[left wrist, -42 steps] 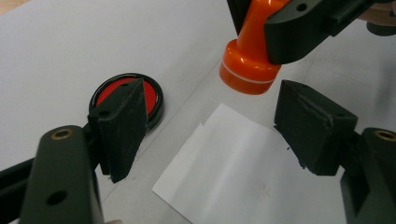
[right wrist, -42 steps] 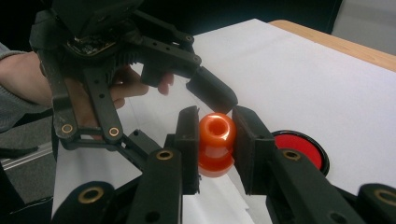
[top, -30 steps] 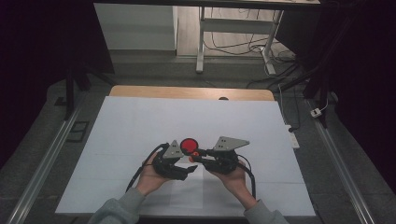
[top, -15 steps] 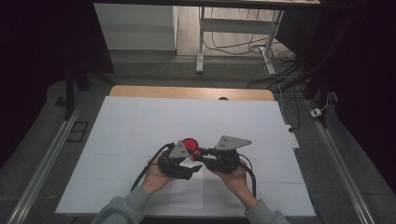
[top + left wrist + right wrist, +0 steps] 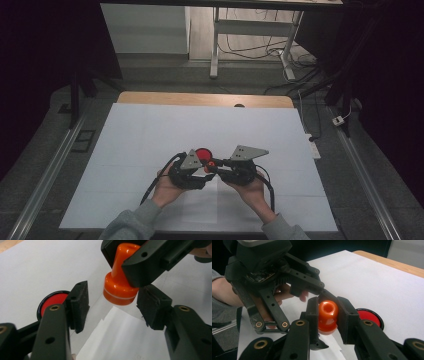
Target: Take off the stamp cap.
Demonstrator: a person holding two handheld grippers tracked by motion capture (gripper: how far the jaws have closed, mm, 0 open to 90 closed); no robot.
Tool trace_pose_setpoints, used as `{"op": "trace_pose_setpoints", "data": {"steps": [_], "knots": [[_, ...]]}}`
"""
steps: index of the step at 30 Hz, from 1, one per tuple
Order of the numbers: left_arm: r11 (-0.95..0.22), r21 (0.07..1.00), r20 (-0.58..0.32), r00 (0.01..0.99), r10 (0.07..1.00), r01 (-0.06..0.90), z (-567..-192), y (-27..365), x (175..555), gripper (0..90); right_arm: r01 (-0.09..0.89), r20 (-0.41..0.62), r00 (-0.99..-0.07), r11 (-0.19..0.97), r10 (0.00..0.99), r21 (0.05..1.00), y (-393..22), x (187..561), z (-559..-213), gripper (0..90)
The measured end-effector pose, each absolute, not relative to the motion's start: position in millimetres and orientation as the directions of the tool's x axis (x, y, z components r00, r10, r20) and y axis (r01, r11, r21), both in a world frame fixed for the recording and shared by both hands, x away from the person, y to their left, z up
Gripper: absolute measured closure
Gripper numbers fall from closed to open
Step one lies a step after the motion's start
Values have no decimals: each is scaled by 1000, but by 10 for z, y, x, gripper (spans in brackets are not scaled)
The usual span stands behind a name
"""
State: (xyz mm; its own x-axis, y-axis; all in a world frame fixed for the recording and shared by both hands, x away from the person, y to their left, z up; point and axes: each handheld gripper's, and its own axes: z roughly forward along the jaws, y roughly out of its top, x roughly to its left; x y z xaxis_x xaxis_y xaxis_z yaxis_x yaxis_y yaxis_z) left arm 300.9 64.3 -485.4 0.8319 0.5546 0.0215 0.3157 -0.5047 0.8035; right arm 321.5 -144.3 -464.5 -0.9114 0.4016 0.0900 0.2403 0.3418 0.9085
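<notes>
My right gripper (image 5: 328, 313) is shut on the handle of an orange stamp (image 5: 327, 315), which hangs just above the paper. The stamp's round base (image 5: 119, 288) sits beyond my left gripper (image 5: 116, 306). The left jaws have just been closing, and a gap remains between each pad and the base. A red ink pad (image 5: 53, 301) in a black round case lies on the table just behind the left jaw. From above, the left gripper (image 5: 204, 170) and right gripper (image 5: 216, 165) meet tip to tip at the stamp (image 5: 211, 163), next to the ink pad (image 5: 203, 153).
A large white sheet (image 5: 150, 130) covers the table, and a wooden edge (image 5: 200, 98) shows at the far side. A smaller paper (image 5: 125, 337) lies under the grippers. Metal rails (image 5: 45, 175) run along both sides of the table.
The left gripper's jaws have drawn closer together beside the stamp. Both hands have stayed where they were, and the right gripper has kept its hold on the stamp.
</notes>
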Motion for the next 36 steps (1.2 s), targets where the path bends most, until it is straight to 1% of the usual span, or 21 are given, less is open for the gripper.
{"op": "trace_pose_setpoints", "data": {"steps": [10, 25, 36], "knots": [[-516, 801, 36, 836, 548, 304, -4862, 636, 3003, 539, 242, 91, -910, 340, 404, 909, -1453, 3219, -4646, 720], [-527, 797, 48, 840, 540, 294, -4870, 625, 2992, 633, 243, 91, -909, 338, 407, 909, -1457, 3225, -4652, 720], [-528, 796, 47, 839, 541, 296, -4872, 628, 2992, 650, 238, 86, -908, 338, 409, 911, -1456, 3224, -4659, 720]]}}
